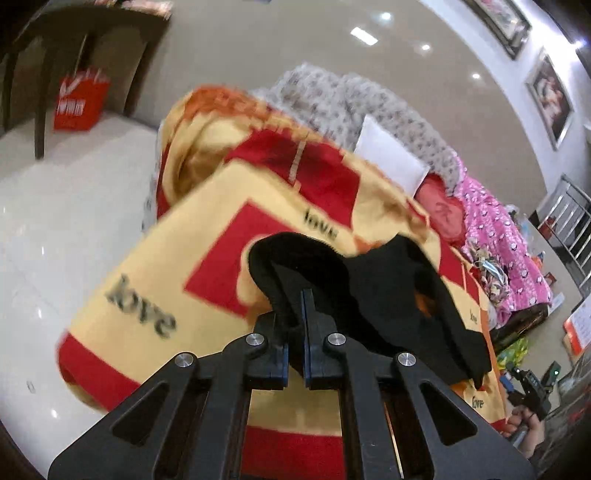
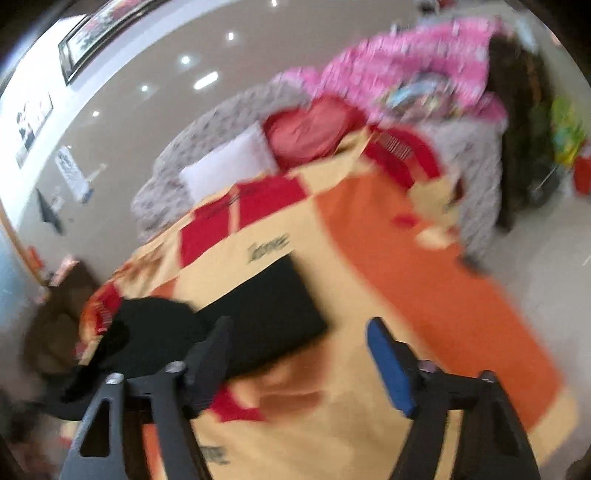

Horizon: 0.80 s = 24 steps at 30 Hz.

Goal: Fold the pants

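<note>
The black pants (image 1: pixel 391 288) lie on a yellow, red and orange blanket (image 1: pixel 155 280) printed with "love". My left gripper (image 1: pixel 295 314) is shut on an edge of the pants and holds that part lifted, the cloth draped away to the right. In the blurred right wrist view the pants (image 2: pixel 266 314) show as a flat black folded part with a bunched part to the left. My right gripper (image 2: pixel 299 354) is open and empty above the blanket (image 2: pixel 424 273), just in front of the pants. It also shows in the left wrist view at the lower right edge (image 1: pixel 532 384).
A grey patterned cushion (image 1: pixel 369 107), a white pillow (image 1: pixel 391 158), a red cushion (image 1: pixel 439 210) and a pink blanket (image 1: pixel 498 236) lie beyond. A red bag (image 1: pixel 79 103) stands under a dark table (image 1: pixel 74 33). The white tiled floor (image 1: pixel 55 229) is on the left.
</note>
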### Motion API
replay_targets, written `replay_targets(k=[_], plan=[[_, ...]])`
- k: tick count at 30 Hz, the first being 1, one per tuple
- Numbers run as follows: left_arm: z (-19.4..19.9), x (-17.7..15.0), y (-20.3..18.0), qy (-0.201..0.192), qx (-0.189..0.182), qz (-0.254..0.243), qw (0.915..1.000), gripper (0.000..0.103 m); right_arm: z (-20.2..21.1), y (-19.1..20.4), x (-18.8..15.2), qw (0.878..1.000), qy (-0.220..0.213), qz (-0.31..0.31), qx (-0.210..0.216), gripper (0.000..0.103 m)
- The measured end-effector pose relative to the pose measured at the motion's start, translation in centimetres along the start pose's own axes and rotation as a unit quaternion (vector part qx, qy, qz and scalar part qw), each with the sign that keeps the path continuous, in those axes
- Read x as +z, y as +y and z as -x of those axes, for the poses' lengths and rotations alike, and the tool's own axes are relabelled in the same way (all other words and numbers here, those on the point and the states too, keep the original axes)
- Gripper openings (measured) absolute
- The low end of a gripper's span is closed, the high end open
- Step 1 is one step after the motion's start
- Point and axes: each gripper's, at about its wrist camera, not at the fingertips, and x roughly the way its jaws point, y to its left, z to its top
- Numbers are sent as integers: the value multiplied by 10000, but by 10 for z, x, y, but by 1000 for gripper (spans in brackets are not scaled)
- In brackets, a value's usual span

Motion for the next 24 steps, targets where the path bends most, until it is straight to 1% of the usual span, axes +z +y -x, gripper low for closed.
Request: replay_targets(k=[1, 2, 4, 7, 12, 14, 15, 16, 17, 18, 19, 22, 24], plan=[[-3, -3, 0, 23, 4, 2, 10000, 4, -9, -7, 4, 9990, 278, -325, 127, 63], [-5, -8, 0, 16, 28, -6, 10000, 4, -14, -15, 3, 9969, 444, -608, 228, 62], [-4, -13, 0, 27, 13, -10, 10000, 4, -25, -29, 5, 9879, 832, -1264, 338, 62], [-6, -15, 4, 57, 54, 12, 10000, 4, -33, -31, 9, 9823, 1017, -1500, 470, 61], [-8, -20, 9, 123, 131, 51, 9998, 4, -51, -26, 23, 9814, 1067, -1516, 497, 61], [-9, -22, 10, 130, 159, 66, 9998, 4, -52, -27, 23, 9821, 1028, -1520, 414, 54], [-10, -22, 11, 132, 177, 63, 9997, 4, -52, -29, 23, 9823, 1011, -1544, 304, 40], [-11, -22, 11, 143, 200, 55, 9997, 4, -51, -31, 20, 9826, 977, -1561, 221, 29], [-13, -23, 12, 167, 232, 44, 9996, 4, -52, -34, 20, 9828, 961, -1563, 216, 23], [-14, -23, 12, 182, 258, 29, 9995, 4, -51, -37, 18, 9829, 943, -1564, 253, 10], [-14, -24, 13, 199, 291, 7, 9994, 4, -51, -40, 16, 9834, 917, -1538, 305, 4], [-17, -24, 10, 253, 353, -147, 9989, 4, -38, -45, 14, 9876, 717, -1365, 300, 3], [-19, -23, 4, 276, 338, -300, 9986, 4, -22, -48, 13, 9894, 555, -1308, 291, 3]])
